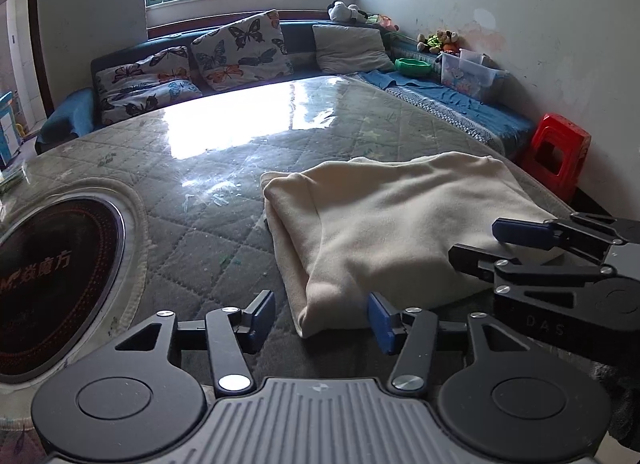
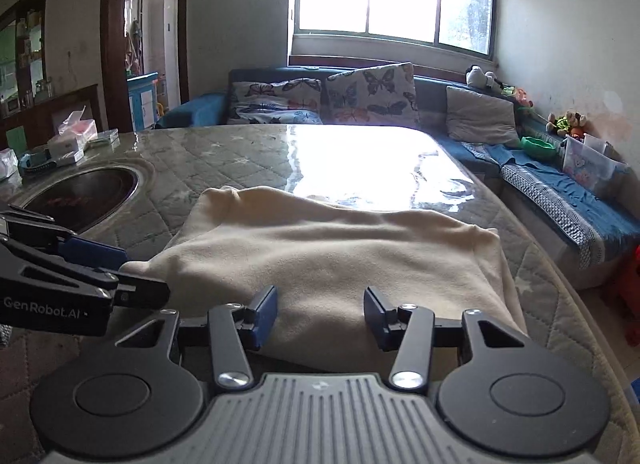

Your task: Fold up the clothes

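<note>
**Cream garment folded on the quilted table**

A cream, soft-napped garment [image 1: 384,220] lies folded into a thick, roughly rectangular bundle on the grey-green quilted table cover [image 1: 192,232]. It sits flat toward the near right part of the table. In the left wrist view its left edge shows stacked layers, with a rounded fold at the near left corner. The top surface is mostly smooth, with shallow creases and a slight hump along the far edge. In the right wrist view its right edge droops close to the table's rim.
</note>
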`<action>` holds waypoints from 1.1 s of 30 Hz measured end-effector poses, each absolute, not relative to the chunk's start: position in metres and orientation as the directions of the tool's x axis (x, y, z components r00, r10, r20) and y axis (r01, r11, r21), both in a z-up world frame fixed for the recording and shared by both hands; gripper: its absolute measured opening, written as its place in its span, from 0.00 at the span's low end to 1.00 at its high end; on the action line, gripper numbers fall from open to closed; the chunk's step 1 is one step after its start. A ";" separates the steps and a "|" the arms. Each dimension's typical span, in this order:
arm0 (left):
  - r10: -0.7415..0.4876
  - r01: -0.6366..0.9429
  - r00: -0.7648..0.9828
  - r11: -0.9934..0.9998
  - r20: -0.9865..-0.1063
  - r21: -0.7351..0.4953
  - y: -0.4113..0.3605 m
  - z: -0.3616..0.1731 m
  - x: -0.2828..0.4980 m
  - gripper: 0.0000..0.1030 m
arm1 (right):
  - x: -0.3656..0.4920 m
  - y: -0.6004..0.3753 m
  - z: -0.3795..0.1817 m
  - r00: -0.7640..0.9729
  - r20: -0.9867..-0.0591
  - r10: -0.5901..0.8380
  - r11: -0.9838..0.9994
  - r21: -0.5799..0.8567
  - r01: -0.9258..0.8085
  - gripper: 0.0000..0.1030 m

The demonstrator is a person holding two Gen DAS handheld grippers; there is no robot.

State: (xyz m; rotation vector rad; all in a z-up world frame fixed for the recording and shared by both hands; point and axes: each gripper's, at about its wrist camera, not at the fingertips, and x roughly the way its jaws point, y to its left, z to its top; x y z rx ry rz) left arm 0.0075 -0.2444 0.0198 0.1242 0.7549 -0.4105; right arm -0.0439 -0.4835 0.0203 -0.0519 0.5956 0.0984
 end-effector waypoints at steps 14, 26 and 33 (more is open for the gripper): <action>-0.281 0.375 0.667 0.927 -0.690 -0.015 -0.244 0.021 -0.012 0.80 | -0.070 -0.485 0.025 0.812 -0.583 0.022 1.000 0.010 -0.019 0.63; -0.285 0.379 0.674 0.925 -0.681 -0.011 -0.252 0.022 -0.022 1.00 | -0.078 -0.492 0.023 0.800 -0.600 -0.017 0.996 0.056 0.063 0.83; -0.287 0.375 0.660 0.927 -0.694 -0.027 -0.252 0.019 -0.025 1.00 | -0.080 -0.492 0.022 0.798 -0.600 -0.046 0.995 0.047 0.093 0.91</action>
